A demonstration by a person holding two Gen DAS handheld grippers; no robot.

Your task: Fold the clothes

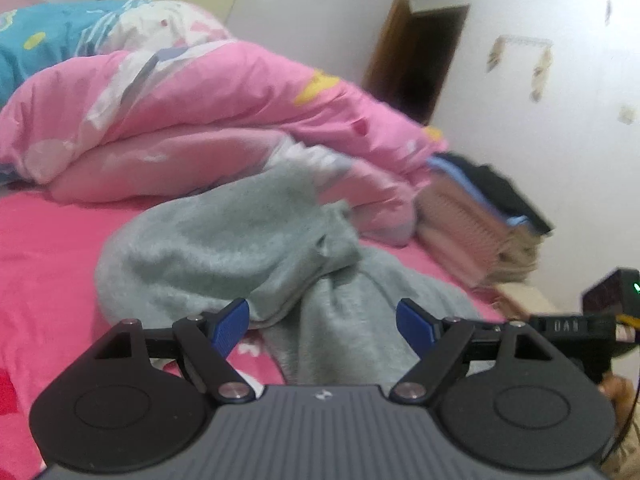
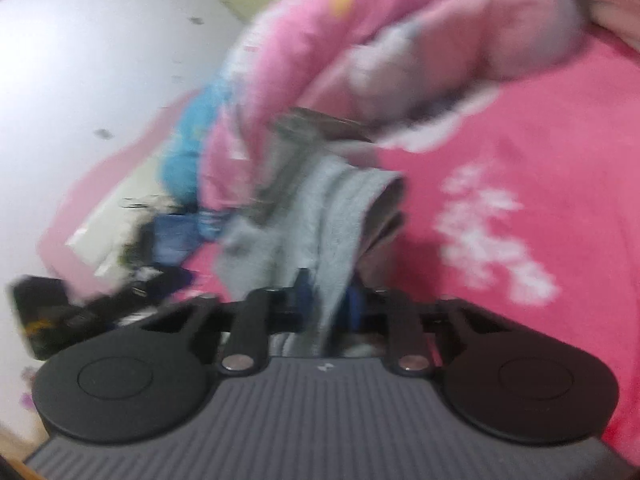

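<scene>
A pale grey-green fleece garment (image 1: 224, 248) lies crumpled on the pink bed sheet (image 1: 48, 248). My left gripper (image 1: 322, 326) hovers just above its near edge, open, blue pads wide apart with nothing between them. In the right wrist view, which is blurred by motion and tilted, my right gripper (image 2: 326, 300) is shut on a strip of the same grey garment (image 2: 332, 208), which stretches away from the jaws over the pink sheet (image 2: 540, 160).
A bulky pink quilt (image 1: 208, 108) and a blue patterned one (image 1: 44, 36) are heaped behind the garment. Folded clothes (image 1: 480, 220) are stacked at the right edge of the bed. The other gripper's body (image 1: 600, 320) shows at far right. An open doorway (image 1: 420, 60) is beyond.
</scene>
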